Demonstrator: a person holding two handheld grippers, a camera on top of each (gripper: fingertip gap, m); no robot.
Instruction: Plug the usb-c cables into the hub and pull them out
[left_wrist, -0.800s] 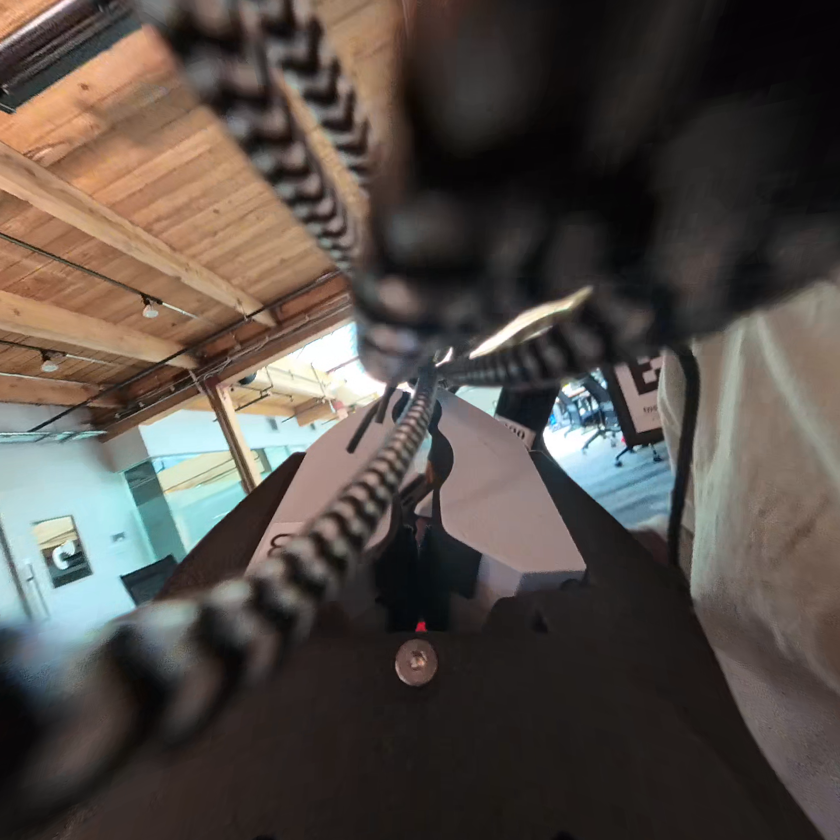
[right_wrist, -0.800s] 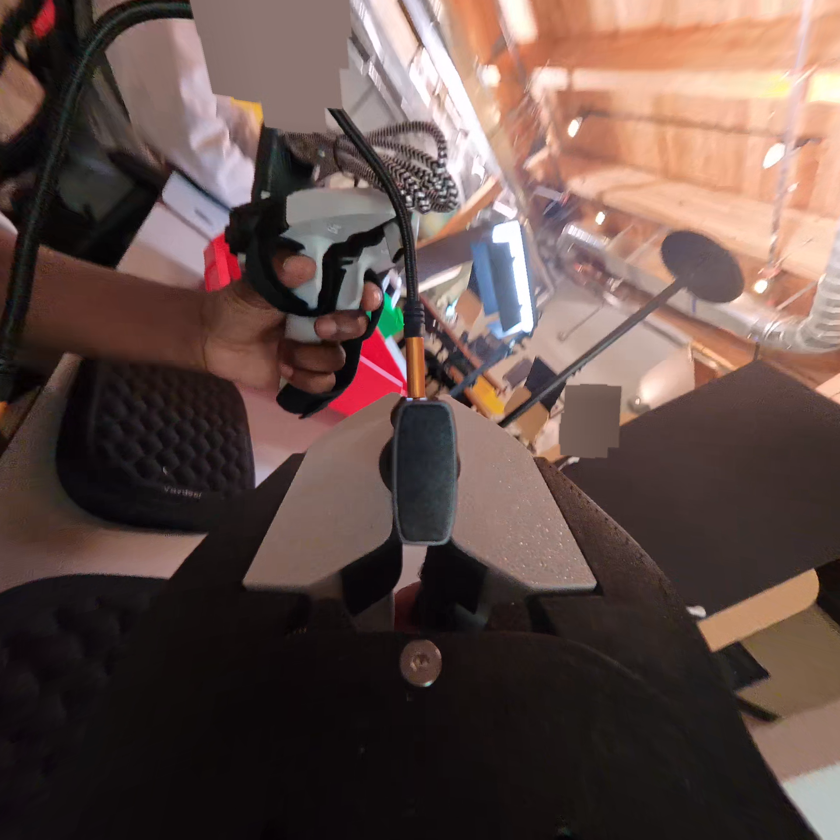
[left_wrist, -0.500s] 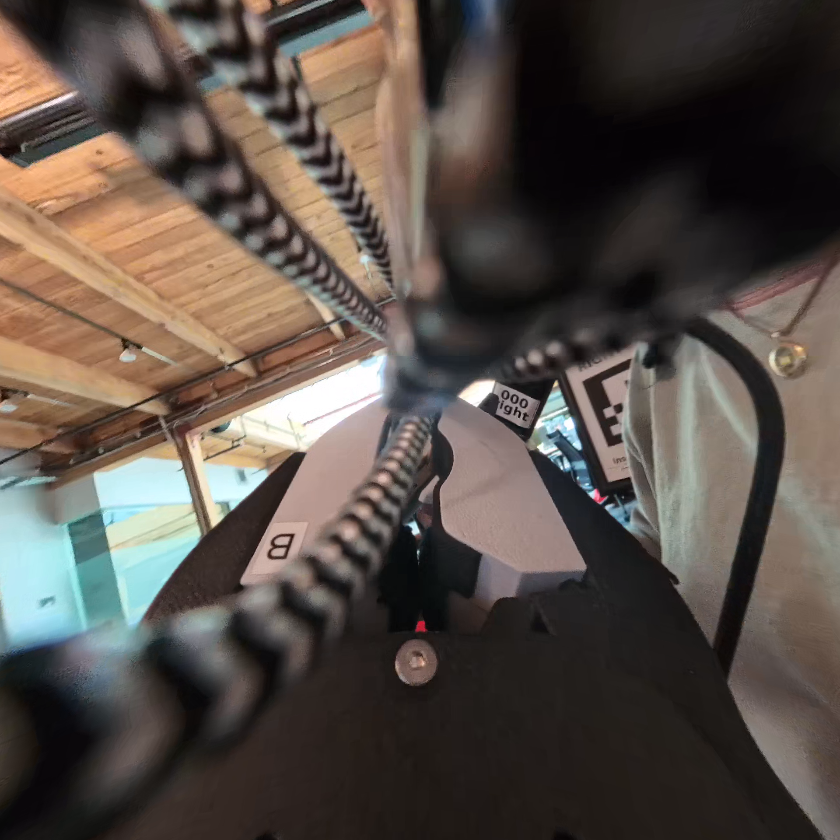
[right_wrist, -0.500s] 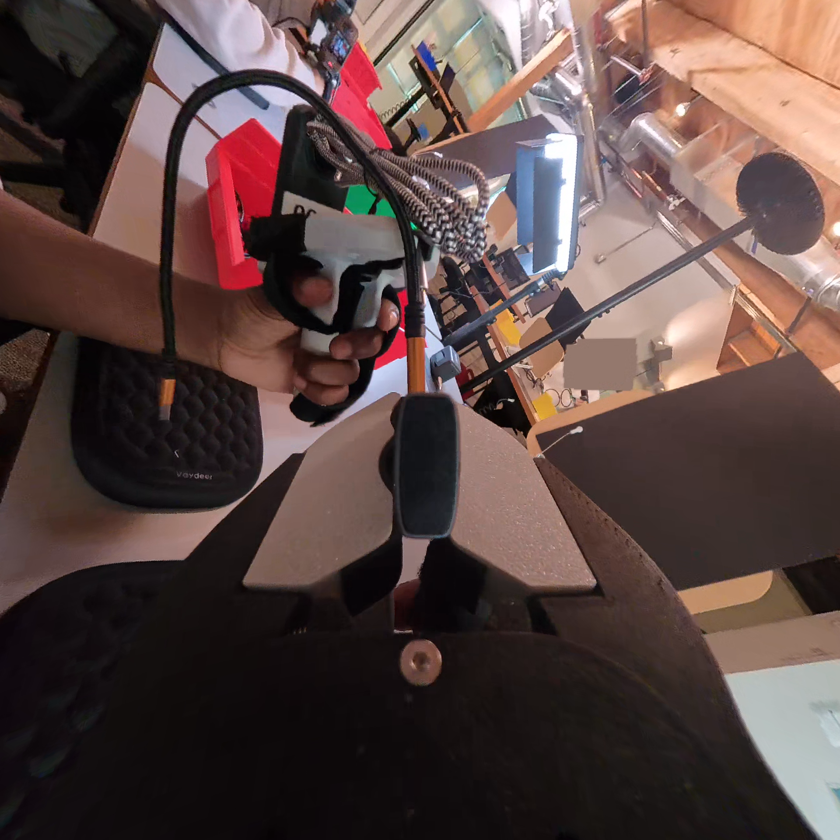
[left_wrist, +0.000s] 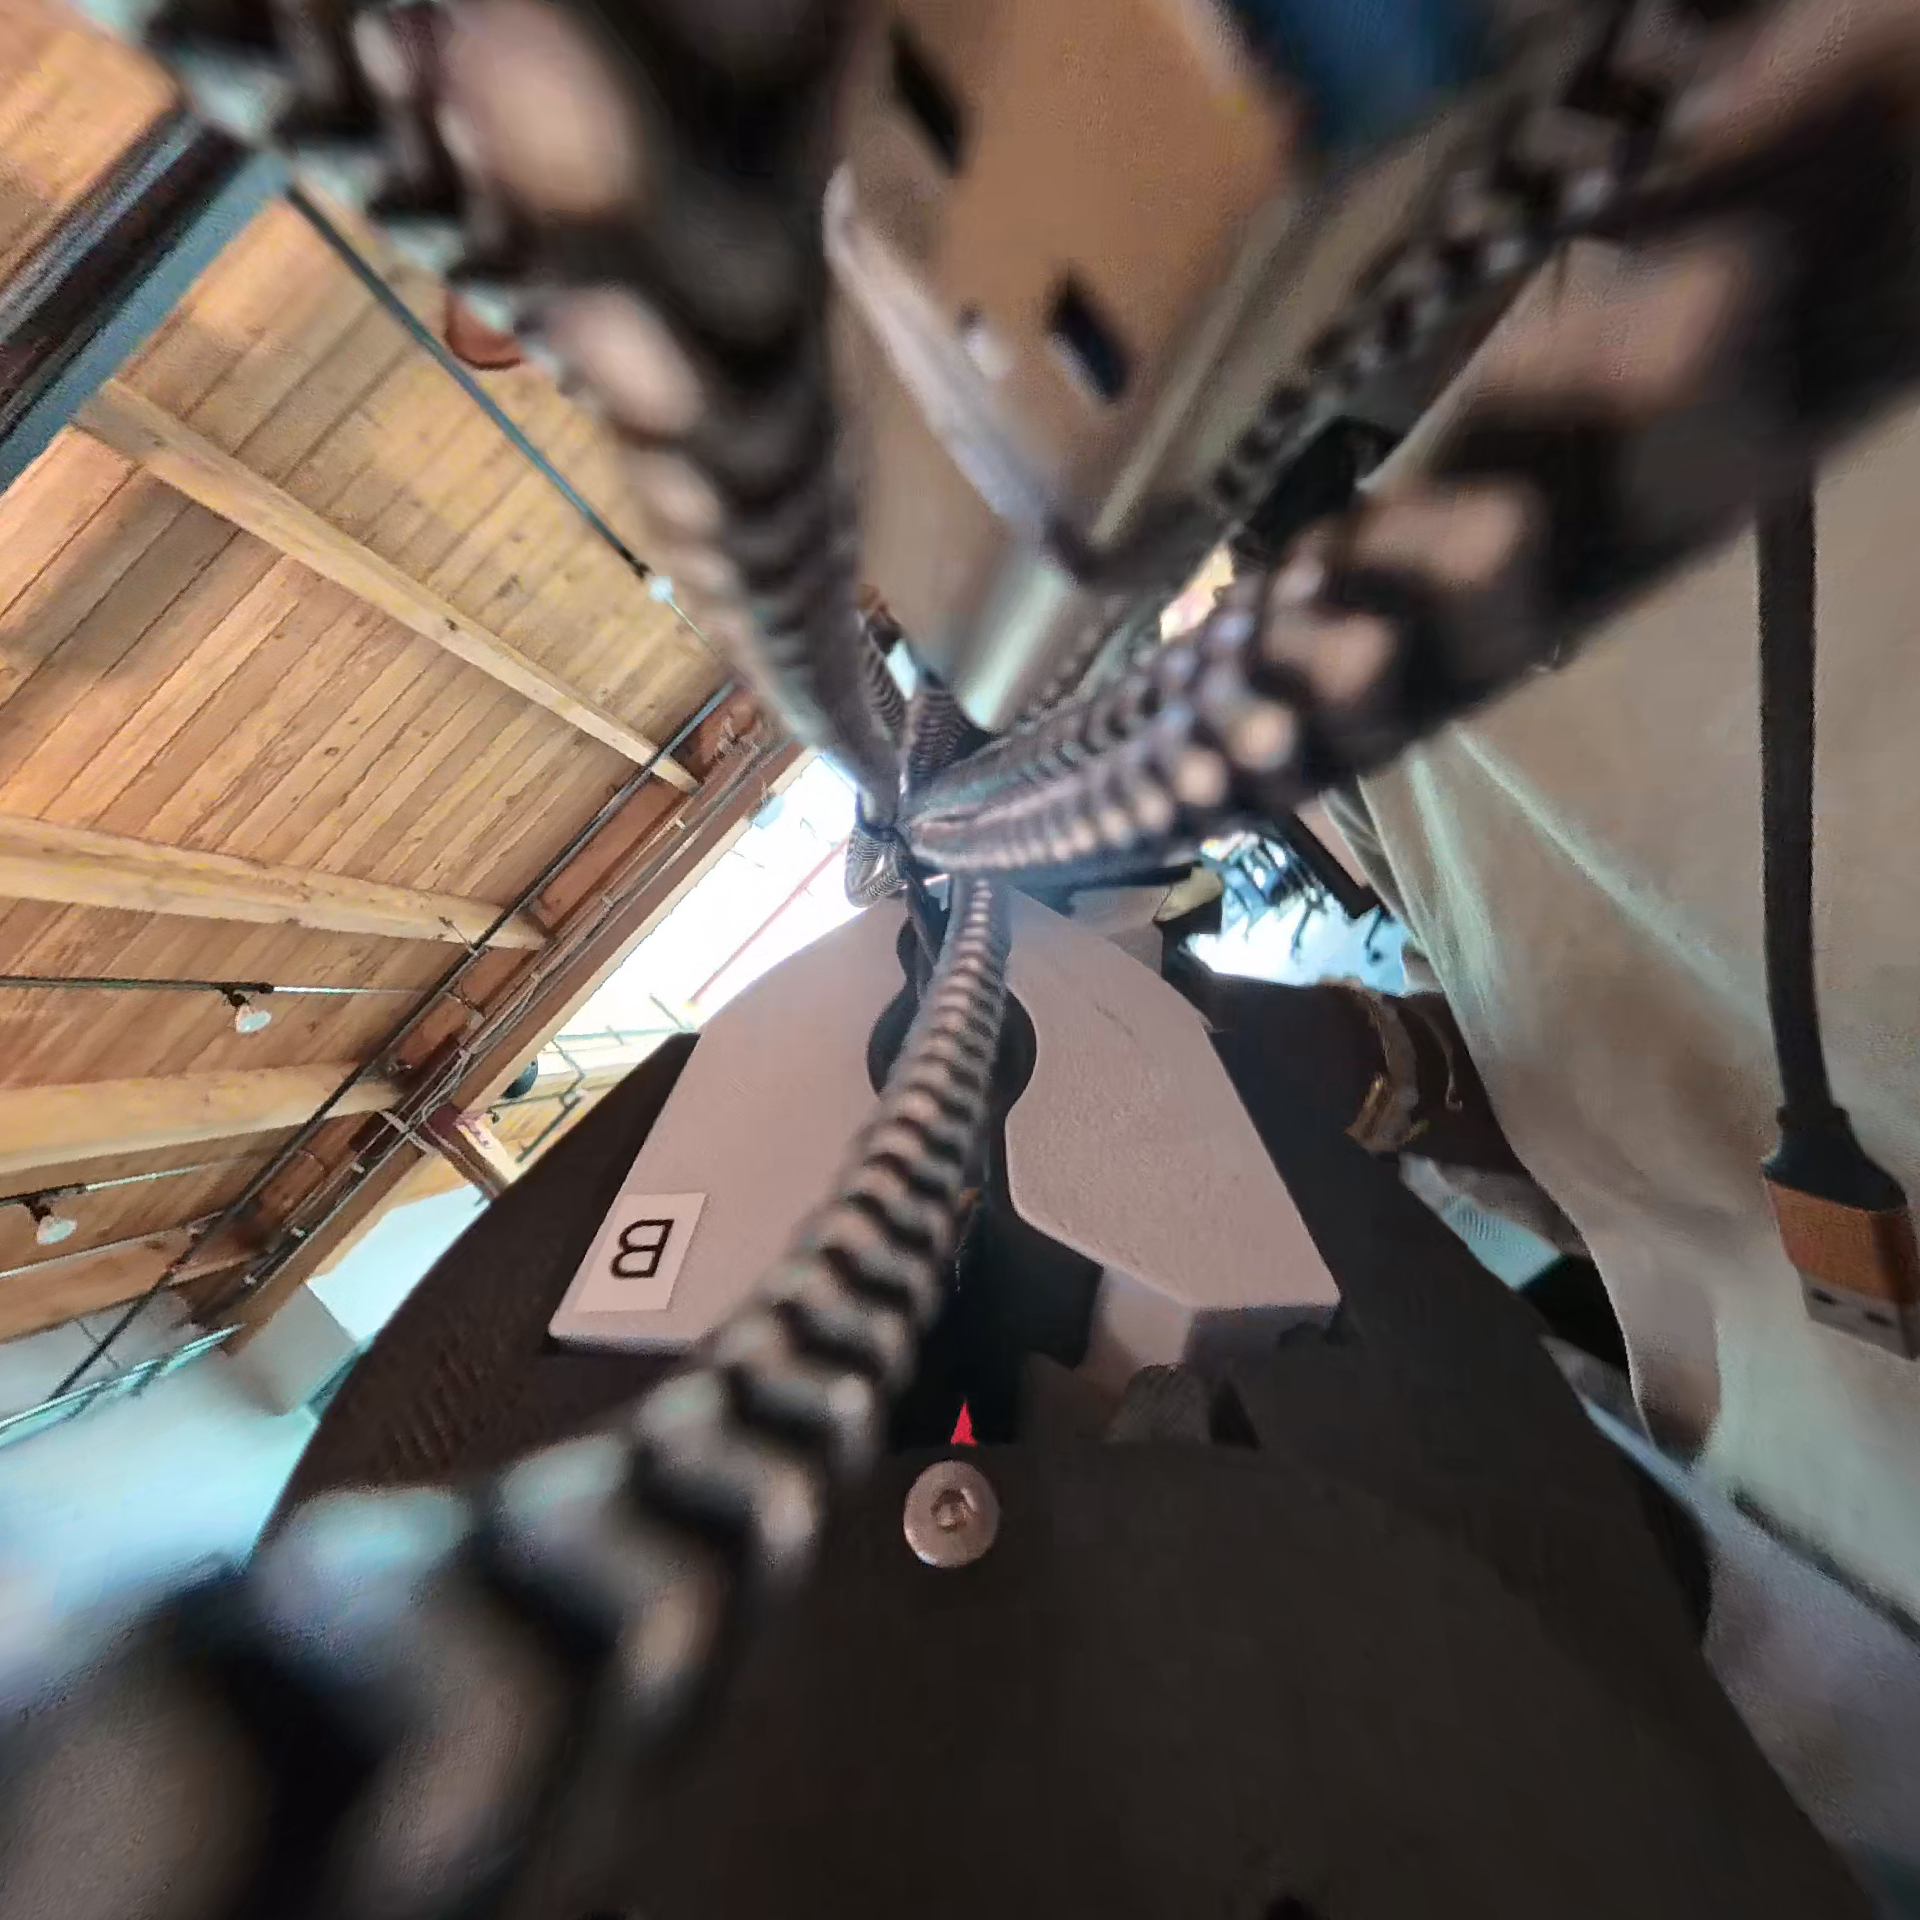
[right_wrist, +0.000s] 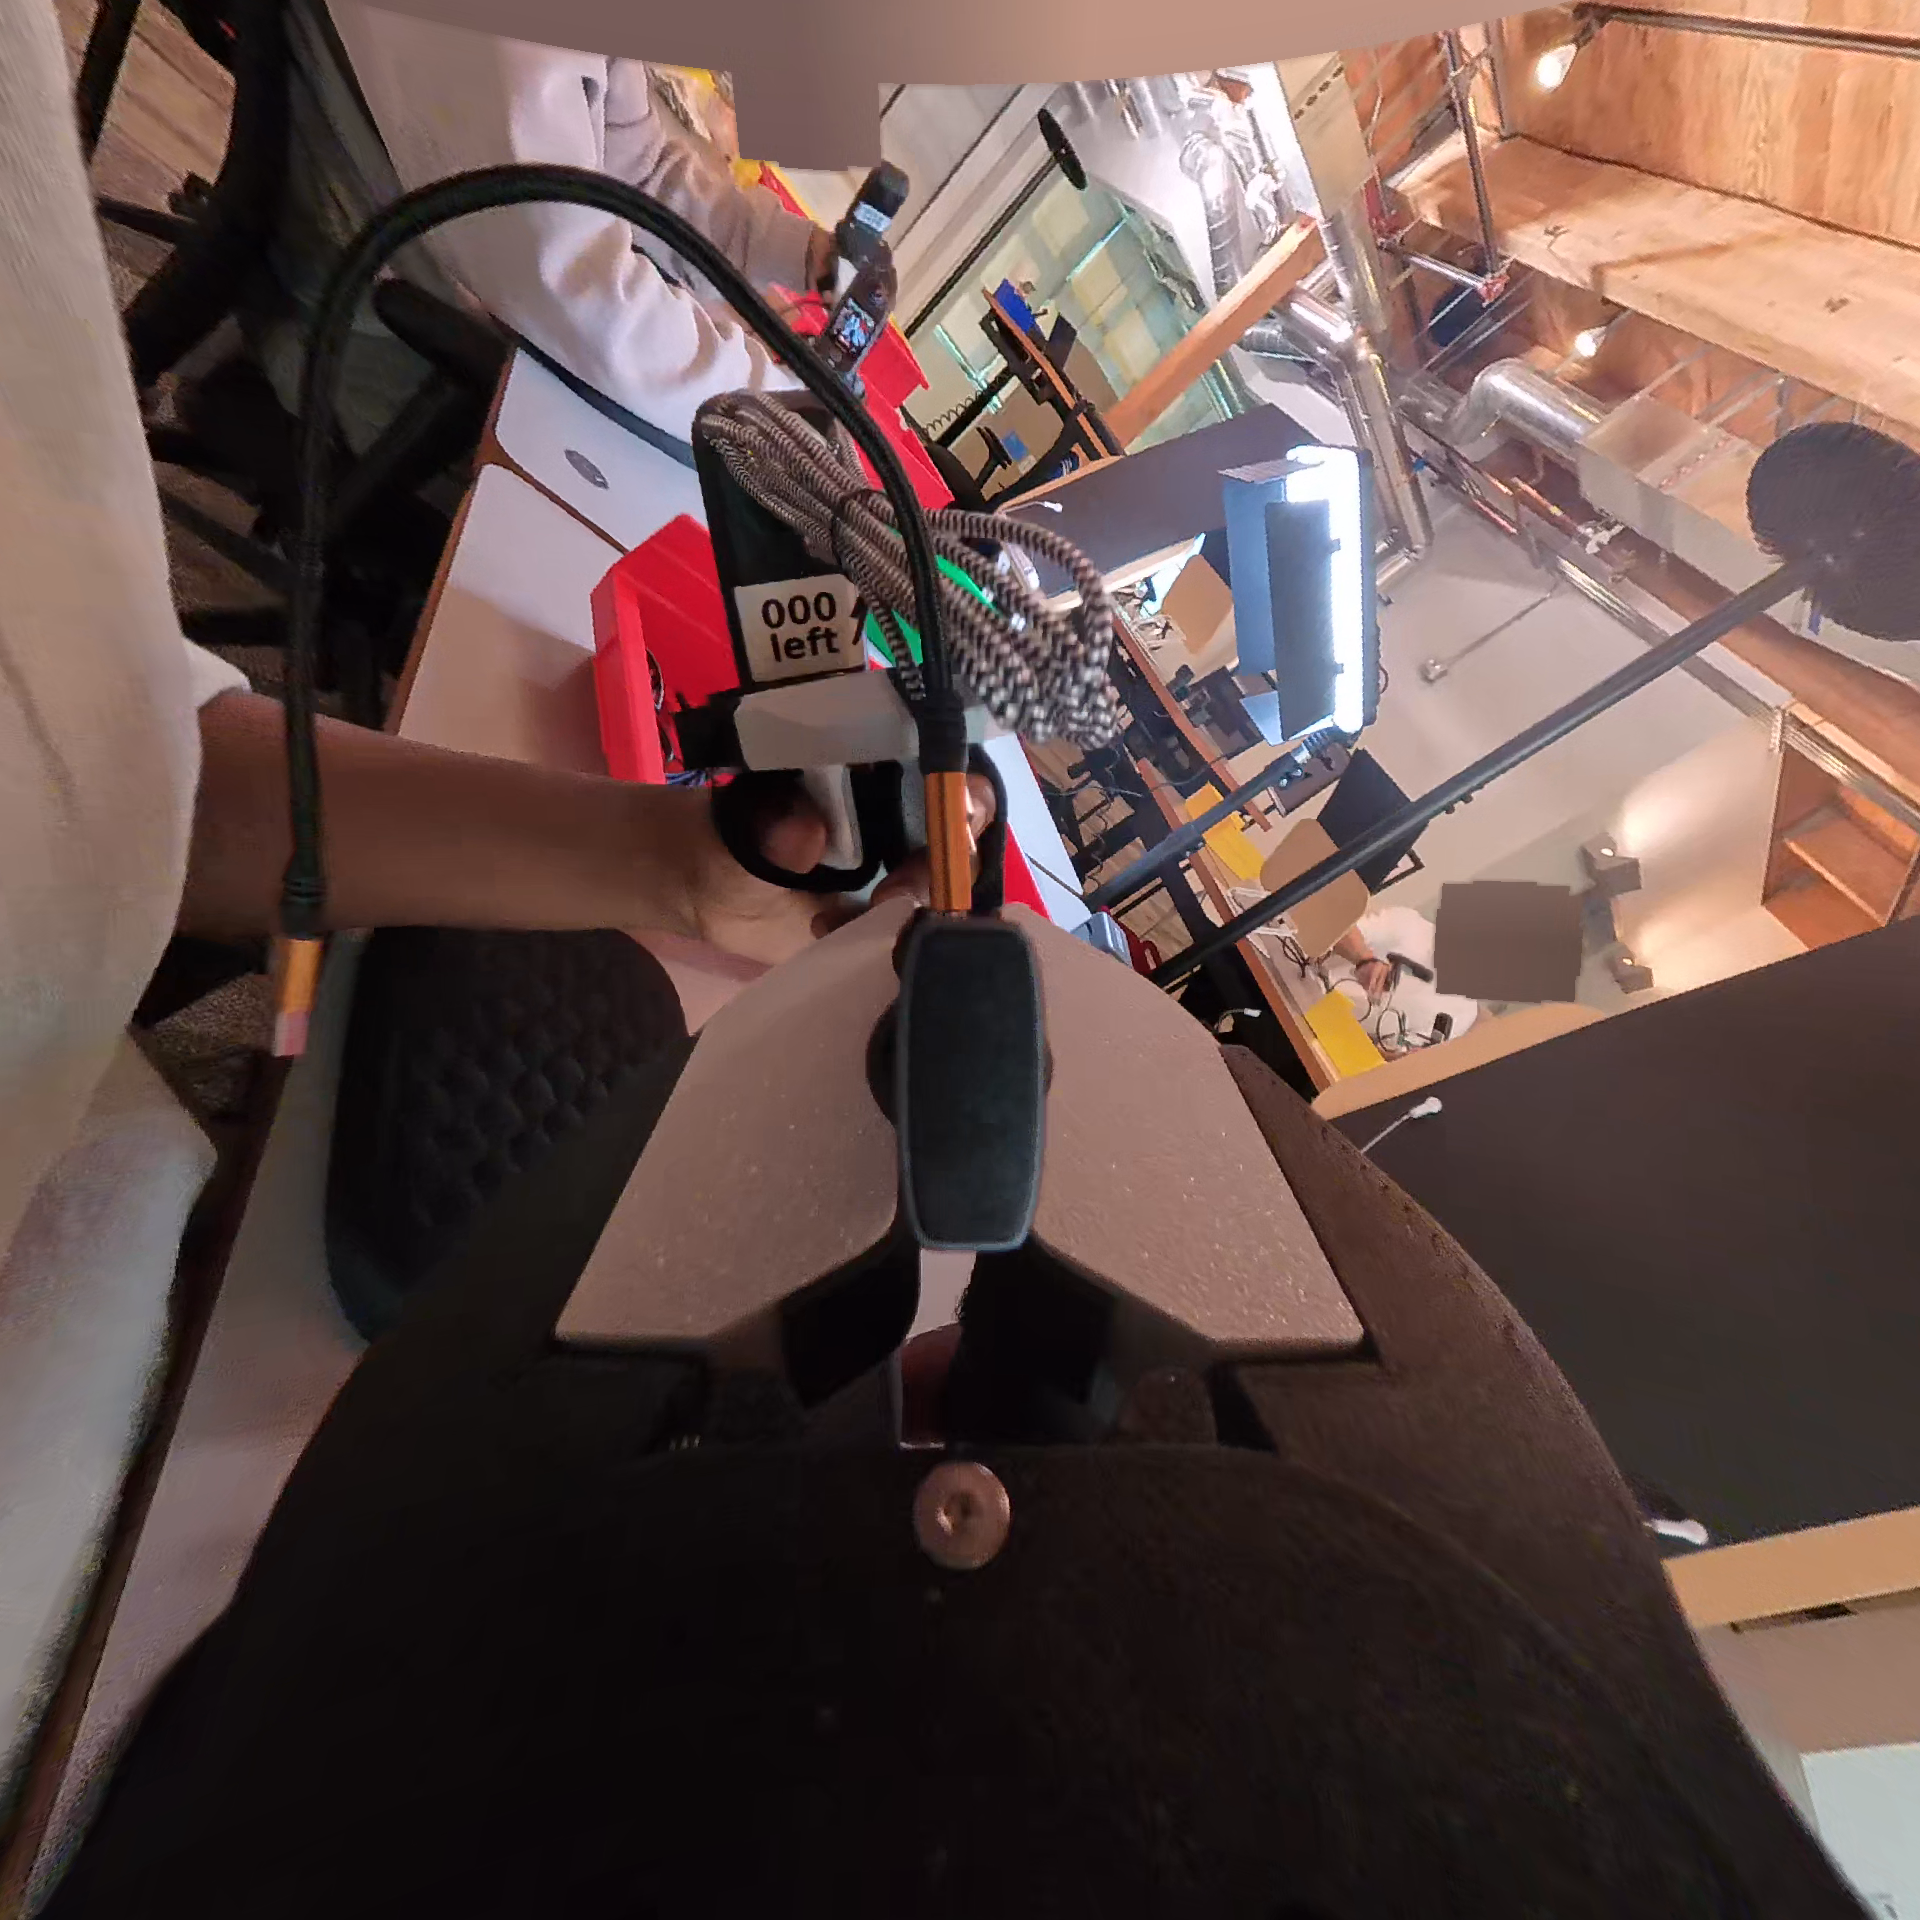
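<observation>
Braided black-and-white cable (left_wrist: 940, 1049) is running between the clenched left tongs (left_wrist: 951, 997), while the right tongs (right_wrist: 966, 997) are clamping the orange-collared plug (right_wrist: 948, 842) of a black cable (right_wrist: 312, 582). The hub (left_wrist: 1049, 343) is hanging blurred just above the left tongs. The tangled loops could be snagging, I reckon, dragging the hub off line.

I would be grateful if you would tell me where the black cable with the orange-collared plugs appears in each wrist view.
Left wrist view: the black cable hangs down the right edge, ending in an orange-collared plug.
Right wrist view: it arcs over the upper left, from a dangling plug at the left edge to a plug at the right gripper.
Shared landmark: the bundle of black-and-white braided cable, at the left gripper.
</observation>
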